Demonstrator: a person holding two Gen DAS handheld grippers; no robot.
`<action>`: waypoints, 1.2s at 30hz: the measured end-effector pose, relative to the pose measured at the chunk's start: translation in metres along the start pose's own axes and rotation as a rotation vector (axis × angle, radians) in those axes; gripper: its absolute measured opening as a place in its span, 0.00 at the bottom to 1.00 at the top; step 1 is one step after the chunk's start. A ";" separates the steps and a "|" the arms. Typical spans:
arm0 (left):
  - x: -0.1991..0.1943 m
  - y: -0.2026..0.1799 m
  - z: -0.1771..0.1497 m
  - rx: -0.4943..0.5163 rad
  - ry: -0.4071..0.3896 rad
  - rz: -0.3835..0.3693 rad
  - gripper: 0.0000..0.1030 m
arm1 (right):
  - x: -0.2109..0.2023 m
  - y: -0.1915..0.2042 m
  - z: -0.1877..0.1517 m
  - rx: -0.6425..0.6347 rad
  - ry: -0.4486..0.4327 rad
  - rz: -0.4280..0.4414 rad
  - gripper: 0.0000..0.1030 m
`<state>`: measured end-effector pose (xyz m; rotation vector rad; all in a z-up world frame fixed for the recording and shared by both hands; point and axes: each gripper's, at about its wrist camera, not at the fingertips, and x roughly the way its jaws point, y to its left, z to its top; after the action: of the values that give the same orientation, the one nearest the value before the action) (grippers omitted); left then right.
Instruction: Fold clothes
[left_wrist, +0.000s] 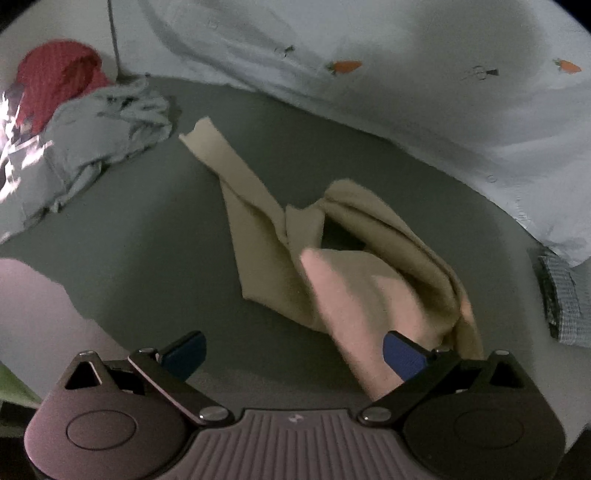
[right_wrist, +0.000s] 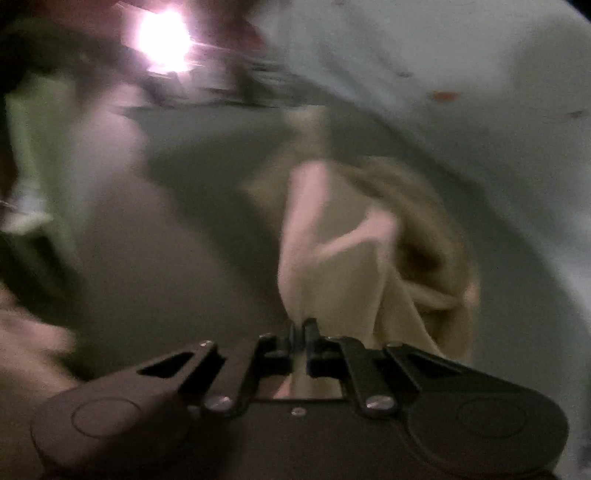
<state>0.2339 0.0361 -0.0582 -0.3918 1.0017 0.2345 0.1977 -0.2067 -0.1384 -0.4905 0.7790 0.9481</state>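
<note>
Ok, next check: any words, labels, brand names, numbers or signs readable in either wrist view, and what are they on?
No readable words or numbers in either view.
Small pale logo mark on the left gripper's ribbed grey body: too small to read.
Orange carrots and small dark motifs printed on the pale blue sheet: pictures, not text.
Right wrist view: blurred throughout, with no lettering on the beige cloth.

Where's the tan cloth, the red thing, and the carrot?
Tan cloth (left_wrist: 255, 236), left wrist view, its flat middle.
Red thing (left_wrist: 55, 74), left wrist view, its knit front.
Carrot (left_wrist: 347, 66), left wrist view, its orange body.
</note>
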 end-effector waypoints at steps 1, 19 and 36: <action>0.001 0.001 0.001 -0.001 0.003 -0.007 0.98 | -0.004 0.007 -0.001 0.020 -0.009 0.062 0.05; 0.133 -0.003 0.018 -0.065 0.177 -0.234 0.98 | 0.020 -0.141 0.039 0.489 -0.106 -0.300 0.60; 0.036 -0.079 0.193 -0.004 -0.346 -0.337 0.05 | -0.130 -0.198 0.117 0.553 -0.519 -0.646 0.09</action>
<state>0.4297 0.0469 0.0198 -0.4973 0.5839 -0.0024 0.3662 -0.2972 0.0445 0.0138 0.3372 0.2076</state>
